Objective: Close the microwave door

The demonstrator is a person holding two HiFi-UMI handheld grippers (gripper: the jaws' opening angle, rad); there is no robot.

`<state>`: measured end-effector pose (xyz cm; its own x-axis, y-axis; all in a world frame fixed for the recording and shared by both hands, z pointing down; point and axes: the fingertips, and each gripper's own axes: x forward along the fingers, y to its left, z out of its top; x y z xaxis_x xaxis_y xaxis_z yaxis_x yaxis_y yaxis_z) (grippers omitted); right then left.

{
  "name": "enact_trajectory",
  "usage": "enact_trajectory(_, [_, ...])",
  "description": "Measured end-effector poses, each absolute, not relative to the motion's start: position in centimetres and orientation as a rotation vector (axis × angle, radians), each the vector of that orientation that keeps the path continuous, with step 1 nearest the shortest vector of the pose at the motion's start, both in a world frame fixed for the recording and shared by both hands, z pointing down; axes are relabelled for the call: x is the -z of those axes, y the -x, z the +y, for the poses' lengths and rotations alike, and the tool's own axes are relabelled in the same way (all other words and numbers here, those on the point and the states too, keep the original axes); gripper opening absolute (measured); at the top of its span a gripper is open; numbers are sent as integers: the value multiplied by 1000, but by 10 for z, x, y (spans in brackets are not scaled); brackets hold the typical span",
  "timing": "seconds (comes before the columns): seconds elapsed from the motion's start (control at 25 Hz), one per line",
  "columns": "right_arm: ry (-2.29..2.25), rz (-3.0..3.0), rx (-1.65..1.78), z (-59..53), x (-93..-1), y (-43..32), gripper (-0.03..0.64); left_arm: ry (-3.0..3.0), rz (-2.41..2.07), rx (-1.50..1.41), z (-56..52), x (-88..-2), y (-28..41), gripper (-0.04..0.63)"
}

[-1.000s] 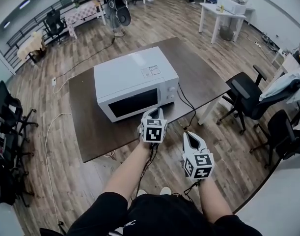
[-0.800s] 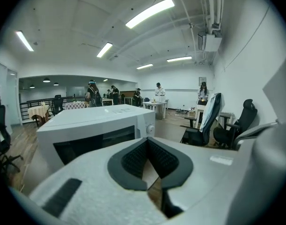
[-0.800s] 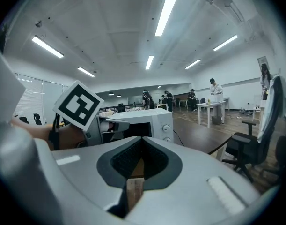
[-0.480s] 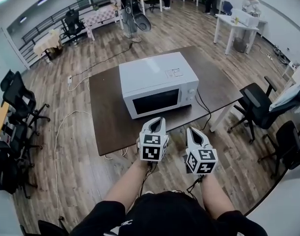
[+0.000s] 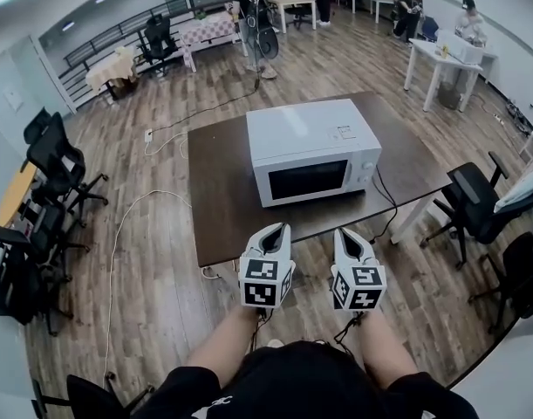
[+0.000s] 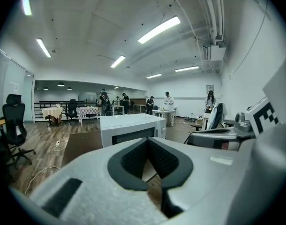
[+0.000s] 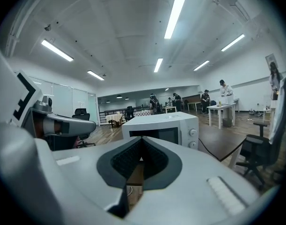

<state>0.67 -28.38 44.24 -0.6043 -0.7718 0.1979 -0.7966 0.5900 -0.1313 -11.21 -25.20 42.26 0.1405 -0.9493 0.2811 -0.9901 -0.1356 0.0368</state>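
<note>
A white microwave point(image 5: 311, 151) stands on a dark brown table point(image 5: 222, 190), its dark-windowed door shut flush with the front. The left gripper view shows the microwave point(image 6: 131, 129) ahead, and the right gripper view shows the same microwave point(image 7: 161, 128). My left gripper point(image 5: 279, 228) and right gripper point(image 5: 346, 232) hang side by side in front of the table's near edge, well short of the microwave. Both point toward it. The left gripper point(image 6: 148, 139) is shut with nothing held. The right gripper point(image 7: 142, 138) is shut too, and empty.
A black cord point(image 5: 384, 212) runs from the microwave over the table's right edge. Black office chairs stand at the right point(image 5: 475, 203) and left point(image 5: 52, 164). A white cable point(image 5: 118, 234) lies on the wood floor. People and white tables point(image 5: 440, 59) are far back.
Both grippers have drawn back from the microwave toward my body, the left one more. The microwave door stays shut and both pairs of jaws stay closed.
</note>
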Motion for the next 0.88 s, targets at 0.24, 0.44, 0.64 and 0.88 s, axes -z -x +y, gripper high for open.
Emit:
enact_trajectory(0.24, [-1322,-2692,-299,-276,-440,5,7,-2171,-1905,-260,-243,-429,126,9])
enact_trajectory(0.44, [-1334,-2677,-297,-272,-441,4,6,-2180,-1889,-265,-238,-432,127,9])
enact_trajectory(0.64, [-1344,-2664,-304,-264,-442,5,7,-2201,-1862,-283,-232,-436,125,9])
enact_trajectory(0.88, [-1357,-2653,-290,-259,-443,12,7,-2207,-1855,-296,-225,-442,132,9])
